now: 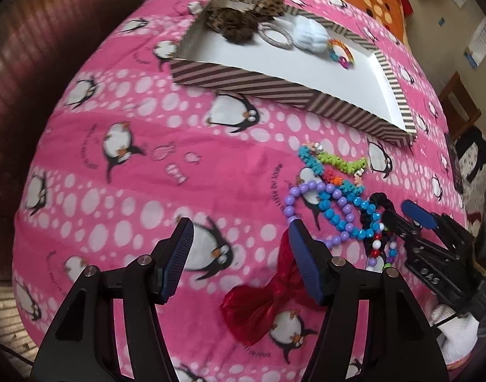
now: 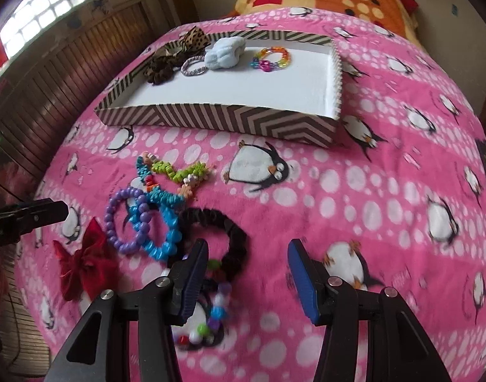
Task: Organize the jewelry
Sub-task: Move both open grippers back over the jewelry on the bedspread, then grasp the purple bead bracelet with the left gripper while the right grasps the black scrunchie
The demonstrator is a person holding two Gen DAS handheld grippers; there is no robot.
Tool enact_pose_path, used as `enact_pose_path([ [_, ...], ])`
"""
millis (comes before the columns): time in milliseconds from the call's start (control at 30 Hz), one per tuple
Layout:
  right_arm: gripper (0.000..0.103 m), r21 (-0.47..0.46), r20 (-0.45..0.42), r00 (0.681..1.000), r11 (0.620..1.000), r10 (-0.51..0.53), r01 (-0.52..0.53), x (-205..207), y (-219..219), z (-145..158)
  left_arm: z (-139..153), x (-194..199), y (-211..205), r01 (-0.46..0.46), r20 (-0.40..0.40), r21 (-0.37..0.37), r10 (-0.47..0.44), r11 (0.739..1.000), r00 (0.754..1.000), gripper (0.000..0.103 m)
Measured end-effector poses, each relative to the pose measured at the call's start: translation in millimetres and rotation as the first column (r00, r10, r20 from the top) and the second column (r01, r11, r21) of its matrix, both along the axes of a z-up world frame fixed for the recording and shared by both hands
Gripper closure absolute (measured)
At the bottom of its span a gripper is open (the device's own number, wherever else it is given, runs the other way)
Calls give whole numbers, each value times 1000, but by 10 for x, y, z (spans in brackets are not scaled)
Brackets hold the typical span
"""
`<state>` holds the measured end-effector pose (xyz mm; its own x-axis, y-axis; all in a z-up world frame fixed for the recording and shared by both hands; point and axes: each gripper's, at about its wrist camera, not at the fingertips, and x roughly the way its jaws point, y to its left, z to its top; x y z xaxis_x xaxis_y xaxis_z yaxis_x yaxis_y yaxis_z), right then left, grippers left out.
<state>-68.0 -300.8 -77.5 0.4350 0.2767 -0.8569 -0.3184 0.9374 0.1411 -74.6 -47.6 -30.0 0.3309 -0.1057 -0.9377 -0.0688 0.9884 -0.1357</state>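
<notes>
Right now the jewelry is lying in two groups on the pink penguin blanket (image 2: 354, 191). Near the grippers, a purple bead bracelet (image 2: 123, 219), a blue bead bracelet (image 2: 161, 235) and a black scrunchie (image 2: 233, 248) are sitting close together, with a green and blue flower necklace (image 2: 172, 175) just behind them and a red bow (image 2: 83, 261) to the left. Far back, the striped box (image 2: 230, 121) is holding a leopard scrunchie (image 2: 160, 67), a silver hair tie (image 2: 195, 67), a pale blue scrunchie (image 2: 225, 52) and a rainbow bracelet (image 2: 271, 59). The right gripper (image 2: 247, 265) is hanging over the black scrunchie with its jaws spread wide, holding nothing. The left gripper (image 1: 239, 245) is hanging over the blanket beside the red bow (image 1: 258, 305), jaws spread wide too
</notes>
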Motion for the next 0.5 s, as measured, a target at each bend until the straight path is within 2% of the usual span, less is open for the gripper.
enact_pose_path([
  [67,67,-26,-3,1000,1000,15,-15,70,61,-70,-47,79,-84,28,-8,10,-28,1000,1000,41],
  [167,79,-75,33,999,997,28,-26,110,87,-89,-124,192,-188,64,-18,45,-63,997,998,41],
  [400,80,-71,19,999,996,-47,48,191,-146,-29,-327,386,-392,152,-53,96,-148,984,988,41],
  [500,80,0,-15,998,998,-55,55,224,-223,-57,-354,406,-457,175,-30,120,-172,977,985,41],
])
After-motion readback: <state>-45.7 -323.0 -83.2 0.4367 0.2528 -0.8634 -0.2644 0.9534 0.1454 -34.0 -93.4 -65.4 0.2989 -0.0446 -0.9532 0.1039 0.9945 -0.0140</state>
